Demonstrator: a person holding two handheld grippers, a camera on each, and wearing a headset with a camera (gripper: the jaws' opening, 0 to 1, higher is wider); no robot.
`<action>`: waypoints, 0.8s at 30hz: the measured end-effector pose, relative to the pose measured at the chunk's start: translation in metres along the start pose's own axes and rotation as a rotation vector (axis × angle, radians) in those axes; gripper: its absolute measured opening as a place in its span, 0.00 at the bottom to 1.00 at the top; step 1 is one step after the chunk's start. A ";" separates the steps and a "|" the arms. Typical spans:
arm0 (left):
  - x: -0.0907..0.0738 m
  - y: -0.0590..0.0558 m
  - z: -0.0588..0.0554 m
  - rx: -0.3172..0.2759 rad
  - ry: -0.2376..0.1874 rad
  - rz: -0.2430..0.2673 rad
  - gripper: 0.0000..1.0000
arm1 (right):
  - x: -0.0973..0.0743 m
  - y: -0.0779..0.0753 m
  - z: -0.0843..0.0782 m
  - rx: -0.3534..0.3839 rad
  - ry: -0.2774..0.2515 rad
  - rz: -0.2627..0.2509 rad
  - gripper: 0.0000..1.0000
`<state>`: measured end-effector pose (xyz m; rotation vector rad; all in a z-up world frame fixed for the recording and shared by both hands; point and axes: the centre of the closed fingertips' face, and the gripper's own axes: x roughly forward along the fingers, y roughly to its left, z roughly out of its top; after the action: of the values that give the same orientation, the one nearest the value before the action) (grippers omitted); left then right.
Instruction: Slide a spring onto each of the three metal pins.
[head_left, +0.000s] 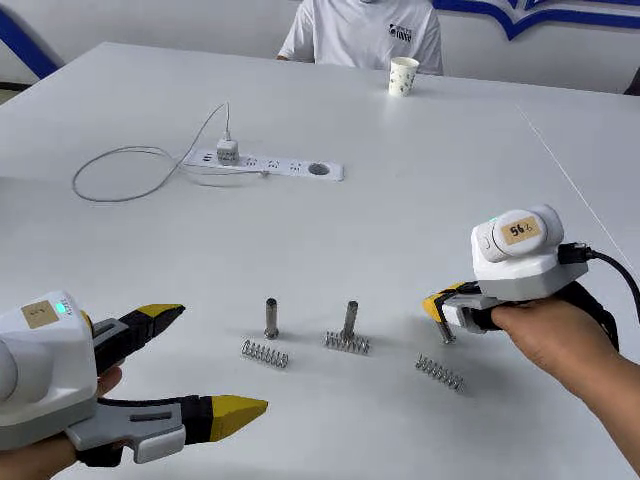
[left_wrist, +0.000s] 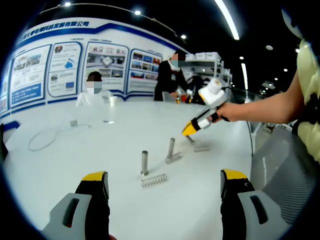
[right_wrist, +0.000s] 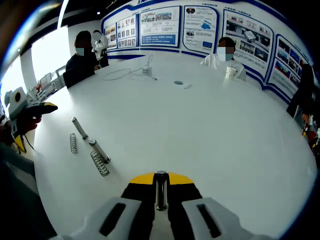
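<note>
Two metal pins stand upright mid-table, one (head_left: 271, 318) on the left and one (head_left: 349, 320) to its right. A spring (head_left: 264, 353) lies in front of the left pin, a second spring (head_left: 347, 343) rests against the other pin's base, and a third spring (head_left: 440, 372) lies further right. My right gripper (head_left: 443, 308) is shut on a third pin (right_wrist: 160, 190), held just above the table. My left gripper (head_left: 205, 365) hangs open at the near left, holding nothing. Its own view shows both standing pins (left_wrist: 144, 162) ahead.
A white power strip (head_left: 265, 165) with a plugged charger and a looped cable (head_left: 110, 170) lies further back. A paper cup (head_left: 403, 76) stands at the far edge in front of a seated person (head_left: 362, 30). A table seam (head_left: 575, 190) runs along the right.
</note>
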<state>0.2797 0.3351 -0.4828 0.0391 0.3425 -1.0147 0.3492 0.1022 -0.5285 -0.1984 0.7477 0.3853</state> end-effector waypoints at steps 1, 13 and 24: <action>0.000 0.000 0.000 0.001 0.000 -0.001 0.94 | -0.002 0.000 0.000 -0.001 -0.002 -0.002 0.09; -0.001 -0.004 -0.001 0.004 -0.004 -0.003 0.94 | -0.021 0.004 -0.006 0.001 -0.036 -0.013 0.09; 0.001 -0.006 -0.003 -0.001 -0.004 -0.006 0.94 | -0.029 0.006 -0.011 -0.001 -0.044 -0.012 0.09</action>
<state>0.2744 0.3320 -0.4852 0.0352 0.3401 -1.0205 0.3201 0.0966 -0.5167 -0.1949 0.7025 0.3775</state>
